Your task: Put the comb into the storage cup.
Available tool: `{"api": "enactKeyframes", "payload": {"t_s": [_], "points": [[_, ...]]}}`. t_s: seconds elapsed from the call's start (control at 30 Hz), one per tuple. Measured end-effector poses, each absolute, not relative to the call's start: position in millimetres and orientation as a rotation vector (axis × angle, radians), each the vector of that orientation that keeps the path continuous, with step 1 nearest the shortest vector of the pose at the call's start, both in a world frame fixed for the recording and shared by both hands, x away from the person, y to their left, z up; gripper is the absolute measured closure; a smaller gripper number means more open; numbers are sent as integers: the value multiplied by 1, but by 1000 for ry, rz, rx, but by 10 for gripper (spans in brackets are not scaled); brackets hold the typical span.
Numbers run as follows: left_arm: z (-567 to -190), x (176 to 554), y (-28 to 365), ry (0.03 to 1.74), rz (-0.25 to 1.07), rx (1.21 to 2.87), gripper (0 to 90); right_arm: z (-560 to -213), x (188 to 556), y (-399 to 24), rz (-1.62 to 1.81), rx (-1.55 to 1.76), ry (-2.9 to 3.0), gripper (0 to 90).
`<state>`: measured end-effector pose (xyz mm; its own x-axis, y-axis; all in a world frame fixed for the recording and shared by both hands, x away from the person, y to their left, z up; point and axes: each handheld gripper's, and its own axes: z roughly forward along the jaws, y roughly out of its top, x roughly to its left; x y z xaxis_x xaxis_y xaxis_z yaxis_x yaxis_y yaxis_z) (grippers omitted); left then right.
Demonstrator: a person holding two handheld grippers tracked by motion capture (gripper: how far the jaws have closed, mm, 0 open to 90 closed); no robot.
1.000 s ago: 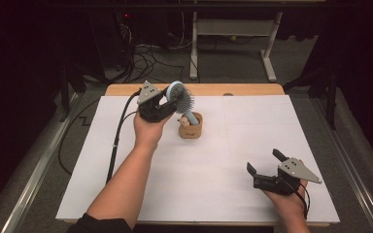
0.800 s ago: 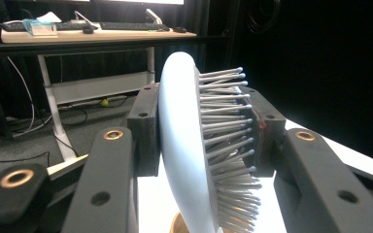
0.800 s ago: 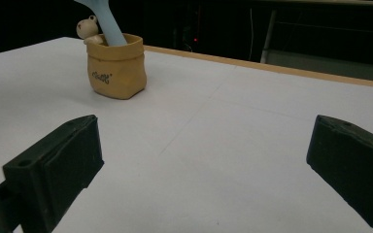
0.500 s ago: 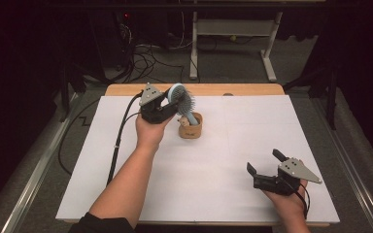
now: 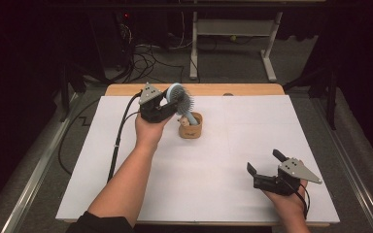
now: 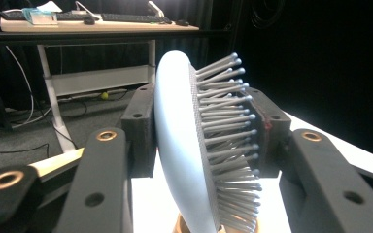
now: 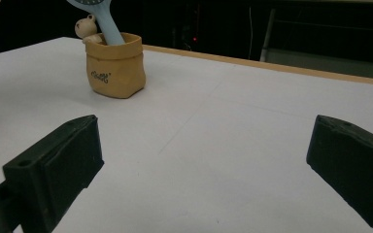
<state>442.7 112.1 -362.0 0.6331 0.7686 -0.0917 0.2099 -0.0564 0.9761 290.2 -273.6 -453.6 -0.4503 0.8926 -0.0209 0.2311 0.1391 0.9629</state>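
Brush (image 5: 180, 98) stands handle-down in the pouch (image 5: 191, 125) at the far middle of the table (image 5: 223, 160), head tilted up and left, bristles facing right in the high view. Your left gripper (image 5: 169, 103) has its jaws around the brush head; they have just been opening a little. In the left gripper view the smooth back of the brush (image 6: 177, 145) lies against one pad and the bristle tips reach the other, so the head sits between the jaws, but whether the pads press on it you cannot tell. A small pale figure (image 7: 86, 27) also sticks out of the pouch (image 7: 115, 65) beside the handle. Your right gripper (image 5: 264, 165) rests at the near right of the table, well apart from the pouch, jaws wide apart with nothing between them
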Motion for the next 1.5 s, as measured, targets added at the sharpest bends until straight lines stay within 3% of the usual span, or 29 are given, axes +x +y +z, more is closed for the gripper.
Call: {"api": "enactKeyframes", "payload": {"t_s": [0.6, 1.5], "points": [[-365, 447, 123, 866, 567, 1627, 426, -453, 290, -273, 1340, 1082, 1786, 2], [-368, 450, 137, 886, 590, 1651, 343, -452, 289, -273, 1341, 1078, 1784, 2]]}}
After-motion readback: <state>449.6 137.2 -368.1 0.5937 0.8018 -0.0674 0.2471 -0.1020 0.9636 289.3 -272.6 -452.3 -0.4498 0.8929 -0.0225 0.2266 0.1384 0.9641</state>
